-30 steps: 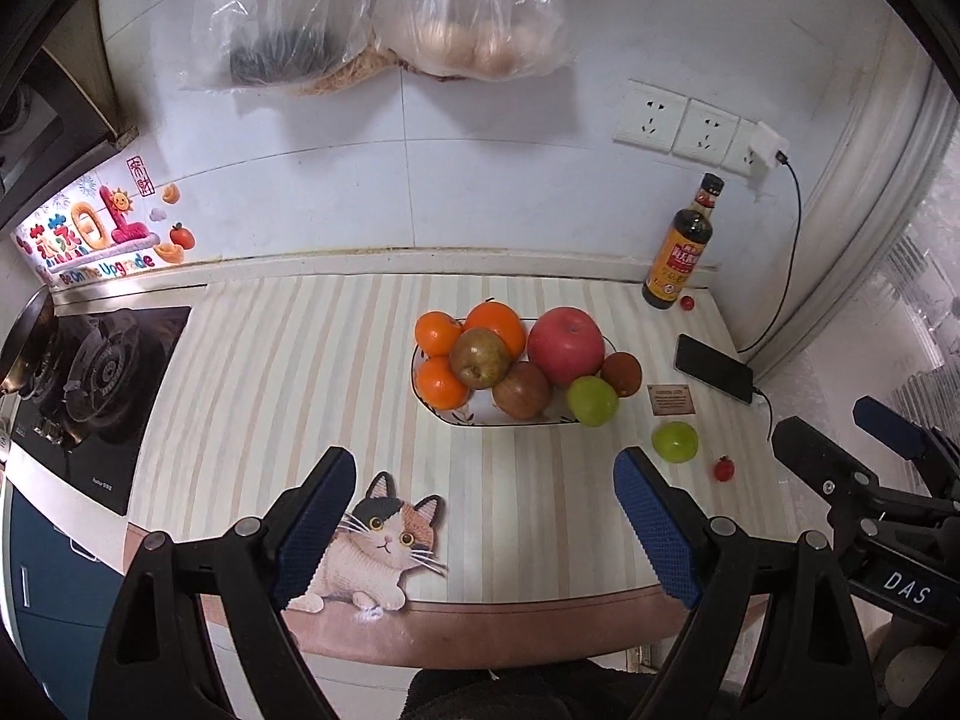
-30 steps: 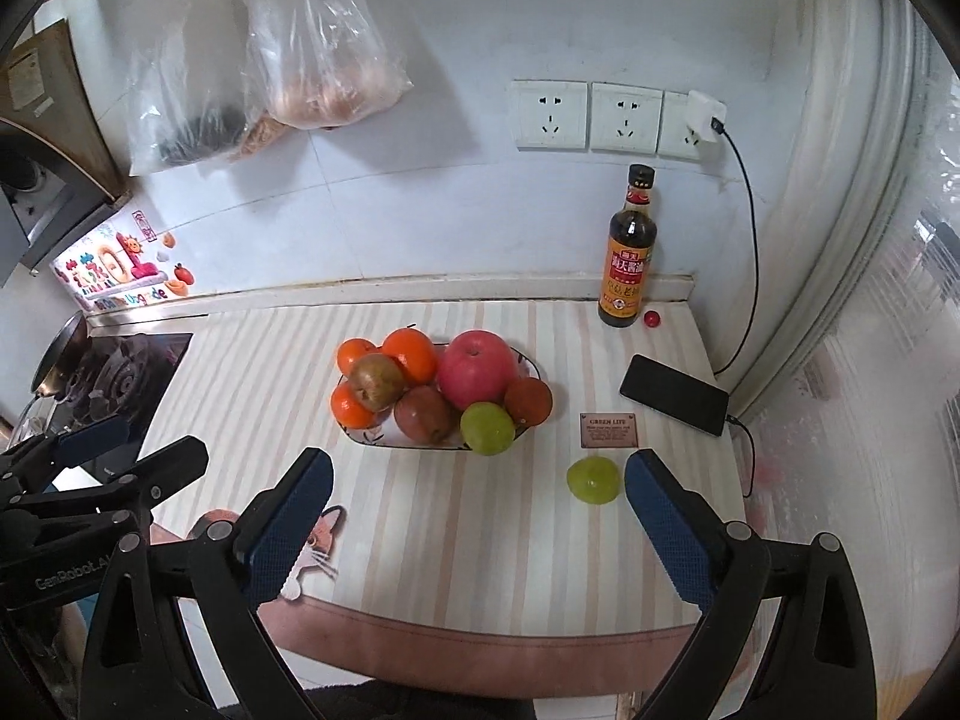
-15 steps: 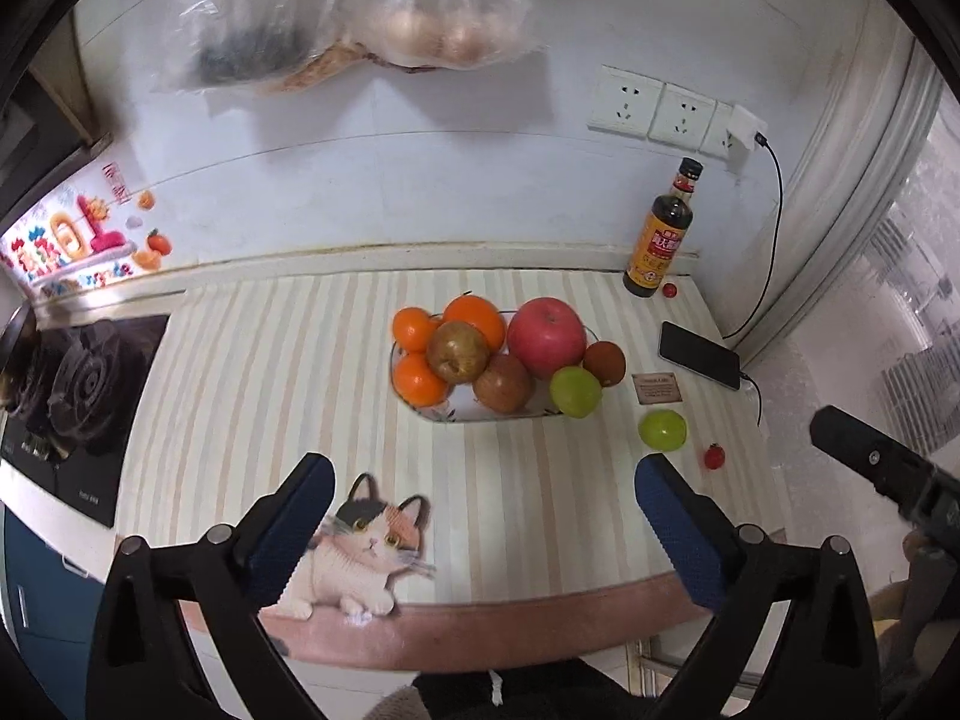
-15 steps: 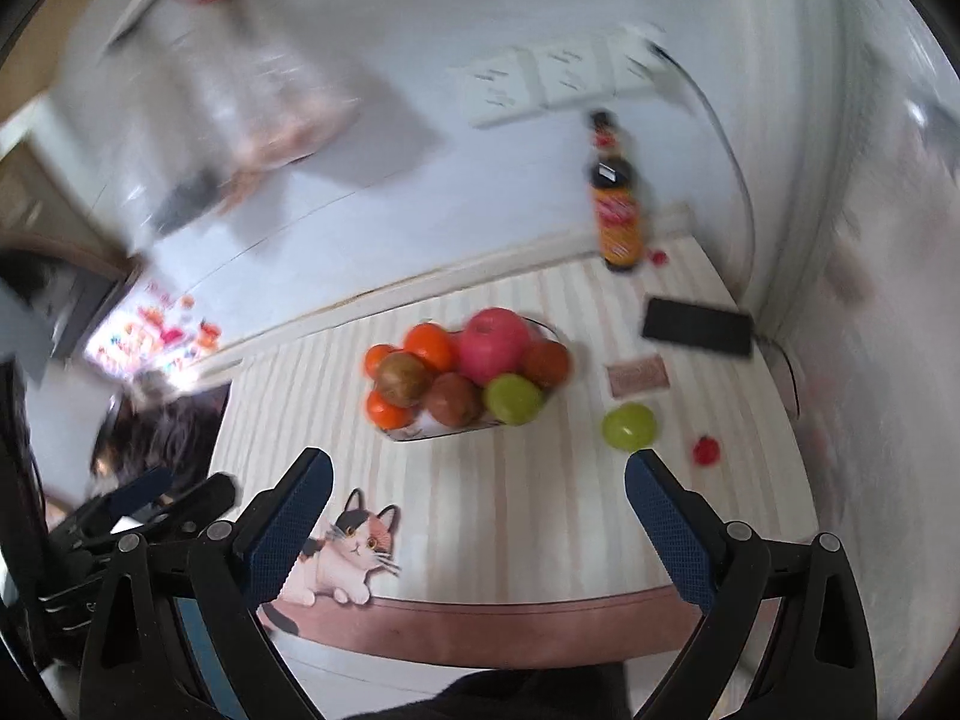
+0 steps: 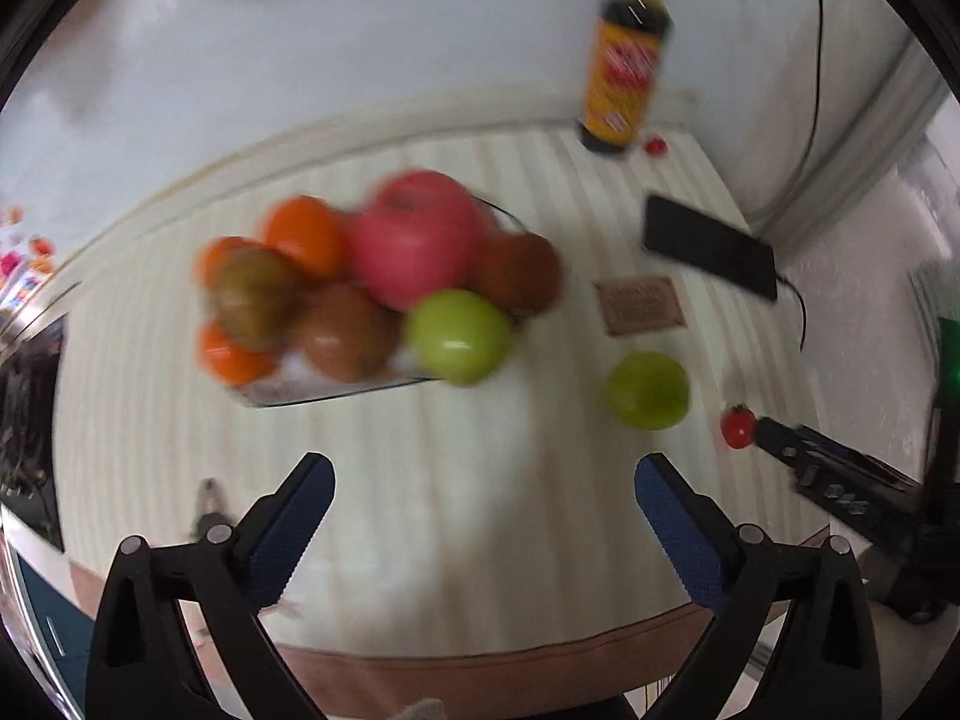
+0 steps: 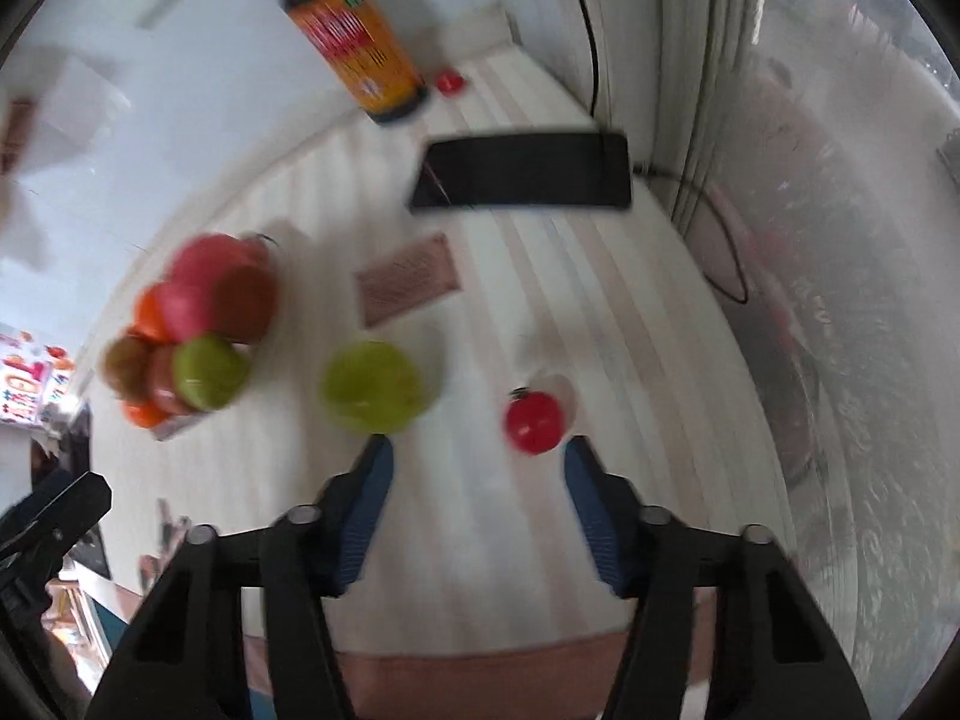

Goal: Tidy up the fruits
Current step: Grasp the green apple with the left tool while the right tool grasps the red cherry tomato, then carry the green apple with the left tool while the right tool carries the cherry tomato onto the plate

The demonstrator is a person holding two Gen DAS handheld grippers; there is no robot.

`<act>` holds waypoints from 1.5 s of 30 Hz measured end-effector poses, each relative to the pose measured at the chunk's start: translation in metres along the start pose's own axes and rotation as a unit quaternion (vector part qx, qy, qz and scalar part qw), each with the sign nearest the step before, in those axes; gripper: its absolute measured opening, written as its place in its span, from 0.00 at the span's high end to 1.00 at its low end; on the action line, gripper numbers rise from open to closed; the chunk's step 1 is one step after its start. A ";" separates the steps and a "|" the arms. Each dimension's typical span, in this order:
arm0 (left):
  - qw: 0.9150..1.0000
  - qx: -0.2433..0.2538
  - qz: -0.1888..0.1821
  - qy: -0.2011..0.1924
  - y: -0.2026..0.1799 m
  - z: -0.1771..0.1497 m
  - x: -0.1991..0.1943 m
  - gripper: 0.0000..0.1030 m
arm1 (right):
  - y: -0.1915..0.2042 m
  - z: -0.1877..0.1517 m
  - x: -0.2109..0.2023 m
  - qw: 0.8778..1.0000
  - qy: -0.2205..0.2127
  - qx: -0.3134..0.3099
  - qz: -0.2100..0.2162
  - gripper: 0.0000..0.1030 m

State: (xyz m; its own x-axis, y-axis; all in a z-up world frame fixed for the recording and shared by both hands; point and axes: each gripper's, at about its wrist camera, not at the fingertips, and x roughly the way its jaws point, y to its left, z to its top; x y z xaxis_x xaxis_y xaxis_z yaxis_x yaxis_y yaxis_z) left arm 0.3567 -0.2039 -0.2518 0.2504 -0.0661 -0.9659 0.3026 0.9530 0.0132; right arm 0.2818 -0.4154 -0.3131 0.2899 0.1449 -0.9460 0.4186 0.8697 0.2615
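Observation:
A glass fruit bowl [image 5: 336,395] holds oranges, brown fruits, a big red apple [image 5: 417,237] and a green apple [image 5: 459,336]. A loose green apple [image 5: 648,390] [image 6: 373,387] and a small red tomato [image 5: 739,427] [image 6: 534,423] lie on the striped counter right of the bowl. My left gripper [image 5: 483,510] is open and empty above the counter's front. My right gripper [image 6: 477,480] is open and empty, low over the counter, with the tomato just ahead of its right finger and the apple ahead of its left finger.
A sauce bottle [image 5: 627,81] stands at the back wall with another small tomato [image 5: 655,145] beside it. A black phone [image 6: 522,171] on a cable lies at the right. A brown card [image 6: 408,287] lies between phone and apple. The counter's front edge [image 5: 480,669] is close.
Both grippers have dropped down and moved forward to the right toward the counter. The right gripper now sits close behind the loose green apple and the tomato, its jaws narrower than before.

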 end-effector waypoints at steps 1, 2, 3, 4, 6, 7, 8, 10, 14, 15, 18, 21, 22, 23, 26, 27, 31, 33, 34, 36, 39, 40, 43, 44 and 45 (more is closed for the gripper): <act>1.000 0.004 -0.002 0.008 -0.008 0.004 0.009 0.00 | -0.004 0.003 0.010 1.000 0.008 -0.001 -0.002 0.53; 1.000 0.007 -0.006 0.016 -0.015 0.008 0.017 0.00 | -0.010 0.006 0.023 1.000 0.018 -0.002 0.000 0.55; 1.000 0.008 -0.011 0.024 -0.023 0.012 0.027 0.00 | -0.012 0.008 0.028 1.000 0.020 -0.004 0.001 0.56; 0.999 0.008 -0.014 0.031 -0.028 0.015 0.033 0.00 | -0.015 0.009 0.037 1.000 0.025 -0.008 0.002 0.58; 0.999 0.003 -0.028 0.045 -0.036 0.021 0.046 0.00 | -0.019 0.010 0.048 0.999 0.030 -0.014 0.007 0.62; 0.998 0.001 -0.034 0.054 -0.040 0.024 0.051 0.00 | -0.021 0.010 0.052 0.999 0.029 -0.019 0.005 0.65; 0.997 -0.002 -0.039 0.062 -0.042 0.026 0.057 0.00 | -0.024 0.010 0.053 0.999 0.025 -0.021 0.007 0.67; 0.996 -0.005 -0.054 0.075 -0.049 0.031 0.068 0.00 | -0.030 0.009 0.052 0.999 0.022 -0.018 0.016 0.68; 0.993 0.012 -0.058 0.100 -0.069 0.039 0.090 0.00 | -0.046 0.004 0.040 1.000 0.014 -0.006 0.016 0.68; 0.992 0.018 -0.055 0.108 -0.074 0.039 0.097 0.00 | -0.049 0.002 0.037 1.000 0.013 -0.004 0.018 0.68; 0.990 0.025 -0.055 0.125 -0.085 0.041 0.113 0.01 | -0.054 0.000 0.027 1.000 0.008 -0.007 0.014 0.68; 0.990 0.031 -0.055 0.128 -0.092 0.042 0.122 0.19 | -0.055 0.000 0.020 1.000 0.006 -0.015 0.012 0.68; 0.989 0.033 -0.055 0.130 -0.095 0.042 0.125 0.28 | -0.056 0.000 0.019 1.000 0.006 -0.017 0.011 0.68; 0.989 0.035 -0.049 0.133 -0.097 0.042 0.128 0.37 | -0.055 0.000 0.019 1.000 0.006 -0.019 0.009 0.68; 0.992 0.036 -0.046 0.115 -0.097 0.044 0.128 0.42 | -0.058 -0.002 0.017 1.000 0.006 -0.016 0.011 0.68; 0.992 0.034 -0.050 0.114 -0.096 0.044 0.128 0.42 | -0.059 -0.002 0.017 1.000 0.007 -0.014 0.012 0.68; 0.993 0.028 -0.057 0.104 -0.093 0.042 0.125 0.42 | -0.056 -0.001 0.016 1.000 0.005 -0.016 0.014 0.68; 0.993 0.026 -0.060 0.096 -0.090 0.039 0.118 0.42 | -0.054 0.001 0.014 1.000 0.003 -0.020 0.014 0.68; 0.993 0.024 -0.063 0.093 -0.089 0.038 0.114 0.42 | -0.053 0.001 0.012 1.000 0.002 -0.020 0.015 0.68; 0.993 0.018 -0.074 0.088 -0.084 0.036 0.104 0.42 | -0.050 0.004 0.008 1.000 -0.001 -0.022 0.020 0.68; 0.993 0.009 -0.093 0.072 -0.071 0.036 0.078 0.42 | -0.042 0.009 -0.001 0.999 -0.007 -0.028 0.030 0.68; 0.993 0.005 -0.101 0.067 -0.066 0.037 0.068 0.42 | -0.040 0.009 -0.003 0.999 -0.009 -0.029 0.032 0.68; 0.992 -0.005 -0.115 0.044 -0.039 0.039 0.034 0.42 | -0.025 0.016 -0.014 0.998 -0.017 -0.037 0.050 0.68; 0.992 -0.010 -0.117 0.036 -0.030 0.040 0.023 0.42 | -0.019 0.018 -0.017 0.997 -0.018 -0.040 0.056 0.68; 0.993 -0.016 -0.114 0.024 -0.016 0.043 0.010 0.42 | -0.014 0.020 -0.019 0.997 -0.020 -0.044 0.062 0.68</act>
State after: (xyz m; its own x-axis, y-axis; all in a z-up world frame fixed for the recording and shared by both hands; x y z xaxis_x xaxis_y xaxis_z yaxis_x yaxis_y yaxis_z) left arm 0.3942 -0.2327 -0.2505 0.1335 -0.2686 -0.9540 0.3165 0.9237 -0.2158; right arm 0.2877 -0.4399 -0.2951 0.3692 0.2358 -0.8990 0.3011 0.8848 0.3557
